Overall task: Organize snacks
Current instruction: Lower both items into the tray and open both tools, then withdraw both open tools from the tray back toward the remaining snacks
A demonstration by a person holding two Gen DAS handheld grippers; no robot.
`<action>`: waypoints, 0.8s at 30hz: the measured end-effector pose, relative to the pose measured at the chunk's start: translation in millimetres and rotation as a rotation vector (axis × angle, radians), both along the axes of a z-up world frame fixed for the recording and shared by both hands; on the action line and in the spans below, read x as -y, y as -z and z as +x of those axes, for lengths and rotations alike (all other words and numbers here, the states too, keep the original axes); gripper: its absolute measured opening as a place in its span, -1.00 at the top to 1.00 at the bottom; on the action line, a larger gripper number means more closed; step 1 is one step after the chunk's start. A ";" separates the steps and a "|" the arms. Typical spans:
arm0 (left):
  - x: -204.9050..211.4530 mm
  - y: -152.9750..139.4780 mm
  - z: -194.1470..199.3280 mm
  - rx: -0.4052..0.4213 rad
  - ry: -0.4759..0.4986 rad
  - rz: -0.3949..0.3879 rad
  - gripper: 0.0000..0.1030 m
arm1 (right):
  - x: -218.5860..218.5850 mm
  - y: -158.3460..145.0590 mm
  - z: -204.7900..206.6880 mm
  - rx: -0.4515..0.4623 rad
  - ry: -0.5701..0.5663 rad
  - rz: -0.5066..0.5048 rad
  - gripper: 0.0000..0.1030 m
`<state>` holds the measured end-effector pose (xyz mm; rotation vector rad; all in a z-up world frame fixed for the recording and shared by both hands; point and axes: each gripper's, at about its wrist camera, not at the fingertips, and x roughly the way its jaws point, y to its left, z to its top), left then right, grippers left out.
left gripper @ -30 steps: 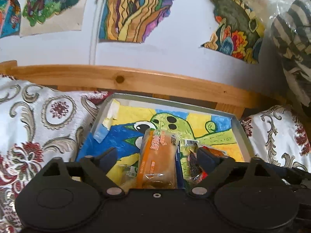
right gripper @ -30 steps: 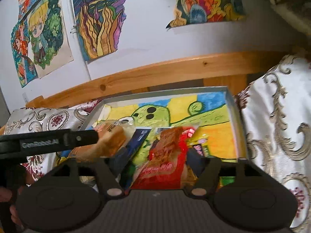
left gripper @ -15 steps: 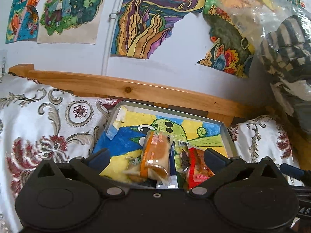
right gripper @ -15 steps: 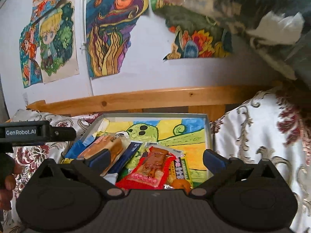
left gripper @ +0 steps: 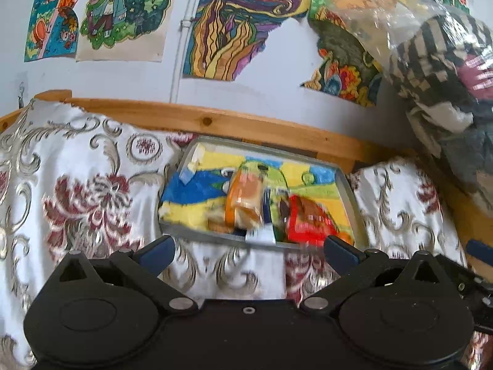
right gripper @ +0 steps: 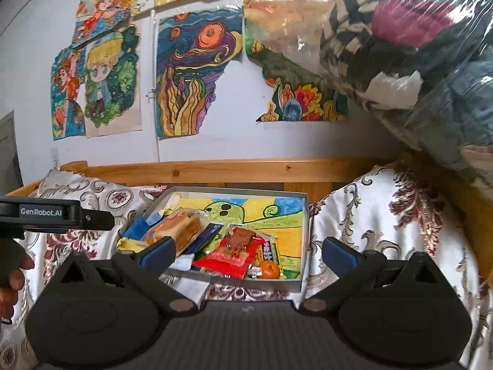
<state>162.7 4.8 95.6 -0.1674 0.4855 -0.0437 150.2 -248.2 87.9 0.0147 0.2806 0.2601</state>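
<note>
- Nearest to us, the left gripper (left gripper: 248,248) and the right gripper (right gripper: 249,251) each stand with jaws spread to their full width, nothing between the fingers and nothing held.
- We see part of a hand (right gripper: 14,273) at the left edge of the right wrist view, holding the other tool.
- Beneath both lies a white cloth (left gripper: 77,185) with a silver scroll and dark red flower pattern; it covers the surface all around the tray.
- The shallow grey tray (right gripper: 303,215), lined with a green, yellow and blue drawing, sits on that cloth, ahead of both grippers.
- Inside the tray we count one orange-wrapped bread packet (right gripper: 175,226), one red packet (right gripper: 235,251), one dark blue packet (right gripper: 206,237) between them, and one small orange fruit (right gripper: 269,269) at the near edge. Smaller wrappers are too unclear to count.
- Behind the tray runs a wooden rail (right gripper: 231,171).
- Above it, a white wall (left gripper: 123,80) bears several coloured drawings.
- One clear plastic bag of clothes (right gripper: 416,55) fills the upper right.
</note>
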 end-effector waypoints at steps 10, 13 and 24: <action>3.5 24.8 -44.2 -0.051 0.008 0.010 -0.98 | -4.3 14.7 -49.2 0.002 -0.010 -0.058 -1.00; 5.2 31.8 -53.4 -0.071 0.011 0.014 -0.98 | -3.5 21.2 -60.4 -0.010 -0.011 -0.065 -1.00; 11.0 65.5 -77.7 -0.159 0.034 0.032 -0.98 | 3.9 50.1 -81.8 -0.117 0.000 -0.076 -1.00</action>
